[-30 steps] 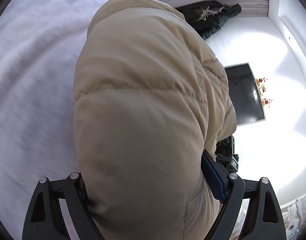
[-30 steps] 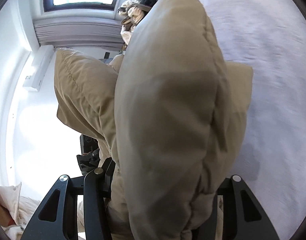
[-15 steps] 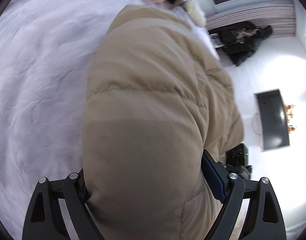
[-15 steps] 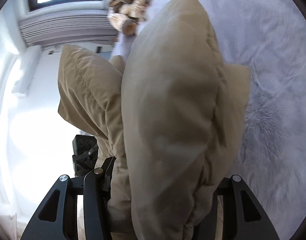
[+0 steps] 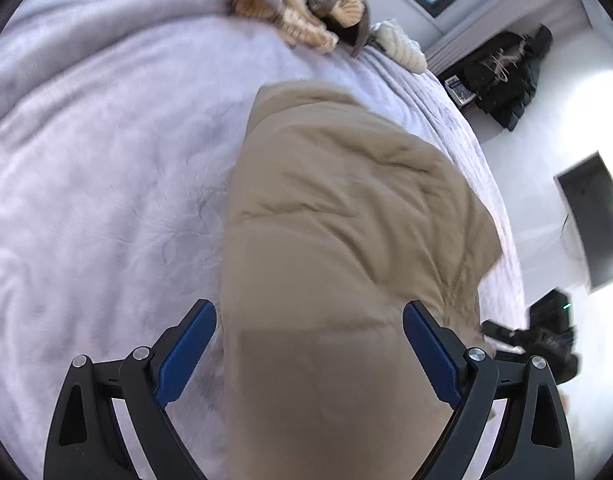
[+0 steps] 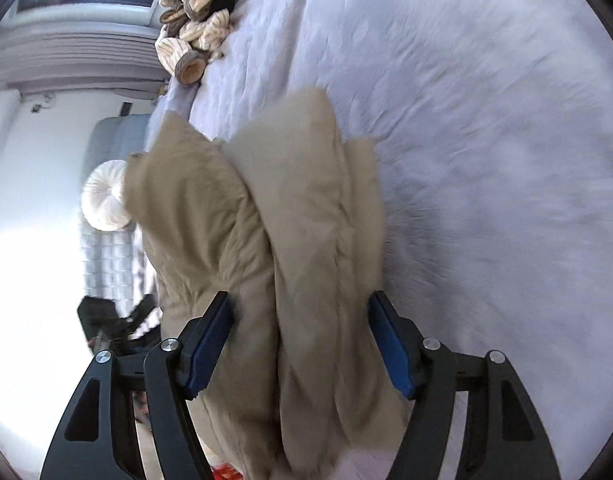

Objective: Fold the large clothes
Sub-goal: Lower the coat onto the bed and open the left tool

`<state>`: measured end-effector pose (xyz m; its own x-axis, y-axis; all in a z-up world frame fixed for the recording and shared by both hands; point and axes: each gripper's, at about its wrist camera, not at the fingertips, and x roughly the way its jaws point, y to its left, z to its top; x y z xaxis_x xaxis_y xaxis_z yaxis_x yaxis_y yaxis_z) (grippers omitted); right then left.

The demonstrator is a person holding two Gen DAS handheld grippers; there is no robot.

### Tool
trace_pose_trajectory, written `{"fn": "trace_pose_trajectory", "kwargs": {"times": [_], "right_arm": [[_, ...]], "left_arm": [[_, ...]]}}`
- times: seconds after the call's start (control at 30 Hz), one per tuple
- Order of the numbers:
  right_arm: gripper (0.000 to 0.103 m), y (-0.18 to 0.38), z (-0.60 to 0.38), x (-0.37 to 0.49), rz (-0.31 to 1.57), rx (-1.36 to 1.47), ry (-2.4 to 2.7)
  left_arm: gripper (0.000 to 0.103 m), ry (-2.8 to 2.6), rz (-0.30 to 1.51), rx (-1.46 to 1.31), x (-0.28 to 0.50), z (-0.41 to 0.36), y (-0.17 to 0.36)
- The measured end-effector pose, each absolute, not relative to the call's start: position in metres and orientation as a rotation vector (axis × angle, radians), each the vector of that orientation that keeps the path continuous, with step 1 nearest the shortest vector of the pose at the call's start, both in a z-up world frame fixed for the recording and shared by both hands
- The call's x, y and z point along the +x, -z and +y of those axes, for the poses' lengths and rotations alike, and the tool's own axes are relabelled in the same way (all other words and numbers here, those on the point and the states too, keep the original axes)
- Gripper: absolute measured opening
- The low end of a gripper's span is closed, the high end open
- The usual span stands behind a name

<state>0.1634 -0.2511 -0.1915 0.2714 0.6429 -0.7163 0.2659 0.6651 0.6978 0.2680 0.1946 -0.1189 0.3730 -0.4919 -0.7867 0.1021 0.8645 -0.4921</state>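
Both wrist views close above the bed (image 5: 86, 160), facing forward, sharing the tan jacket (image 5: 338, 240).

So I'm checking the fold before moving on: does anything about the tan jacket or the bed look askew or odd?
The tan puffer jacket lies bunched in uneven, puffy layers near the edge of the lilac blanket, not a flat fold. Both the left gripper and right gripper stand open around it. A heap of striped clothes sits farther up the bed.
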Motion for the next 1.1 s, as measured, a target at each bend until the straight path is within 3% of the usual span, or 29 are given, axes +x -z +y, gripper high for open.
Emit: {"fn": "trace_pose_trajectory", "kwargs": {"times": [0.03,0.1,0.2,0.37,0.5,0.8,1.1], "right_arm": [[0.059,0.178,-0.254,0.158,1.294,0.840,-0.296],[0.037,0.149,-0.258,0.150,1.263,0.786,-0.281],[0.028,0.118,-0.235,0.163,1.202,0.698,-0.302],[0.027,0.087,-0.182,0.199,1.127,0.539,-0.363],[0.027,0.116,-0.140,0.248,1.143,0.374,-0.186],[0.022,0.196,-0.173,0.238,1.208,0.525,-0.039],[0.023,0.189,-0.176,0.224,1.225,0.517,-0.007]], "left_arm": [[0.095,0.381,1.124,-0.373,0.263,0.185,0.112],[0.095,0.353,1.110,-0.330,0.250,0.172,0.103],[0.095,0.352,1.085,-0.284,0.226,0.145,0.090],[0.095,0.352,1.101,-0.199,0.202,0.109,0.100],[0.095,0.314,1.093,-0.112,0.194,0.096,0.107],[0.096,0.300,1.079,0.012,0.187,0.068,0.113],[0.096,0.281,1.119,0.024,0.189,0.071,0.116]]}}
